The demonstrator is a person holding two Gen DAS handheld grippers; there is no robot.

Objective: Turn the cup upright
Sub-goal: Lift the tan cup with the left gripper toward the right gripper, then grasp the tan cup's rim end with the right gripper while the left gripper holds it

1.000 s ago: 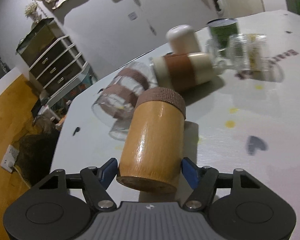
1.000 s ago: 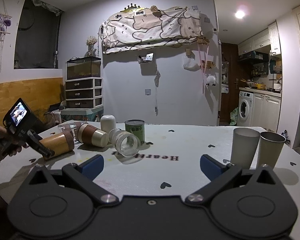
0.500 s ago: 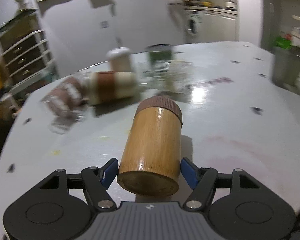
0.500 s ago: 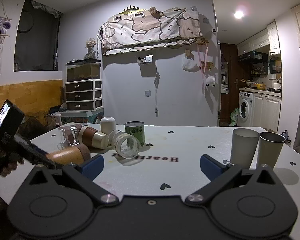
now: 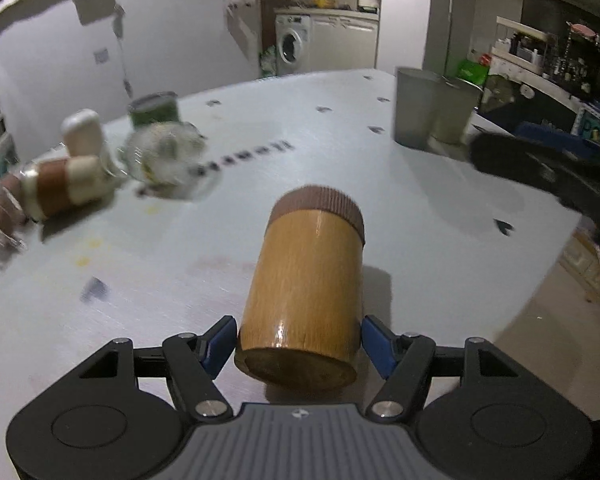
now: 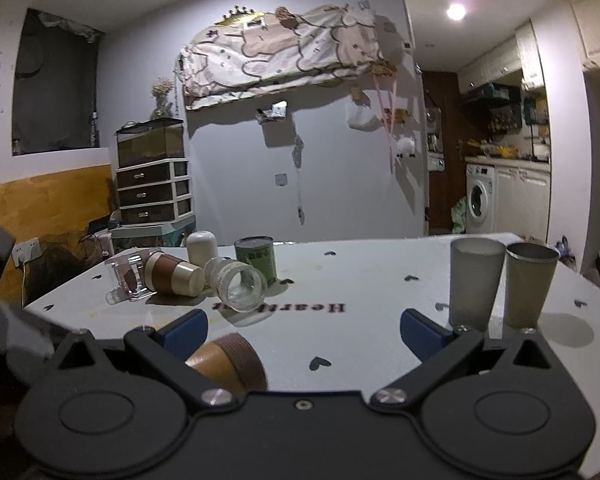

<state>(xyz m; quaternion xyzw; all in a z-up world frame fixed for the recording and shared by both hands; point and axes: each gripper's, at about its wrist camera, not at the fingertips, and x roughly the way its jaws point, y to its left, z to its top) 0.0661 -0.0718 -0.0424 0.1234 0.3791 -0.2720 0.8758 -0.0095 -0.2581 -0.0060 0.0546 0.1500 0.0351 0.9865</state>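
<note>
My left gripper [image 5: 298, 338] is shut on a wooden cup [image 5: 306, 296] with a brown ribbed band at its far end. The cup lies on its side along the fingers, its flat base toward the camera, just above the white table [image 5: 400, 184]. The same cup shows low in the right wrist view [image 6: 228, 364], with the brown band toward the table's middle. My right gripper [image 6: 303, 330] is open and empty near the table's front edge, and it appears blurred at the right of the left wrist view [image 5: 540, 172].
Several cups lie tipped at the back left: a brown-sleeved cup [image 6: 174, 278], a clear glass [image 6: 240, 286], a clear mug [image 6: 126, 280]. A white cup [image 6: 202, 246] and a green can [image 6: 256, 258] stand behind. Two grey tumblers [image 6: 474, 282] stand upright at the right.
My left gripper has swung the wooden cup to the right and toward the table's front, away from the tipped cups. The right gripper has tilted slightly and stays open.
</note>
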